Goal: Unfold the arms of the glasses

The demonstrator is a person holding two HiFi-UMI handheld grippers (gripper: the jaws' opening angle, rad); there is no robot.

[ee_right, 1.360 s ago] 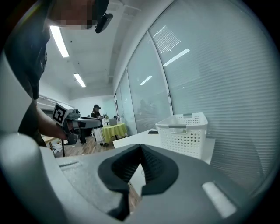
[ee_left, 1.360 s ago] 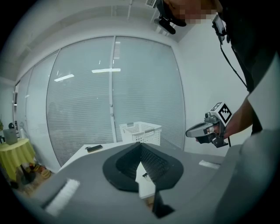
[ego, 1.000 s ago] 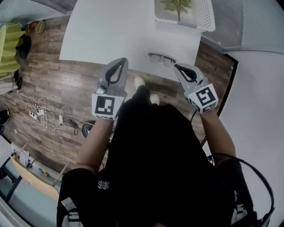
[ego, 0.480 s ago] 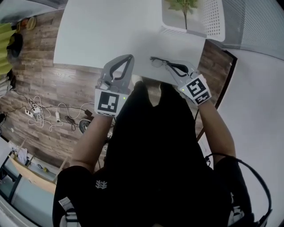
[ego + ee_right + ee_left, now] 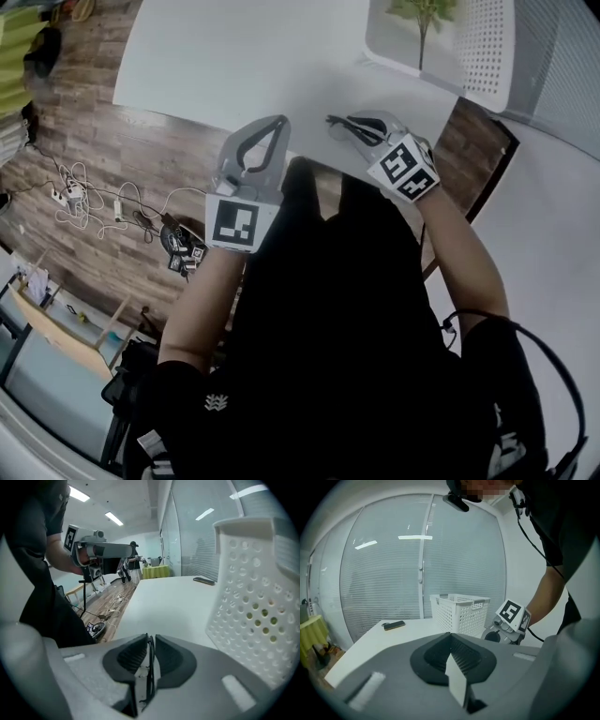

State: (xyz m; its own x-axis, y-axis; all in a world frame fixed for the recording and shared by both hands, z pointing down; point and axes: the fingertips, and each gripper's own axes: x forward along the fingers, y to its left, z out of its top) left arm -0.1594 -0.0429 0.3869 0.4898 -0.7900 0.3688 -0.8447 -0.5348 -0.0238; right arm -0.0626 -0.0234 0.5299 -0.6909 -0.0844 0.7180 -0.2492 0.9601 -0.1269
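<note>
Dark-framed glasses (image 5: 349,126) lie near the front edge of the white table (image 5: 234,56), with my right gripper (image 5: 361,128) down on them. In the right gripper view its jaws are opening a little and a thin black part of the glasses (image 5: 150,667) runs through the narrow gap of my right gripper (image 5: 151,639); the pads do not clearly press on it. My left gripper (image 5: 279,124) hovers at the table's edge to the left, shut and empty. From the left gripper view, its closed jaws (image 5: 451,637) point across the table.
A white perforated basket (image 5: 487,47) holding a small plant (image 5: 427,14) stands just beyond the glasses, close to the right gripper (image 5: 511,620). A dark phone (image 5: 394,625) lies on the far side of the table. Cables (image 5: 94,197) sprawl on the wooden floor.
My right gripper has dropped forward onto the glasses and its jaws have parted slightly around the frame. The left gripper moved a little toward the table edge and stays shut.
</note>
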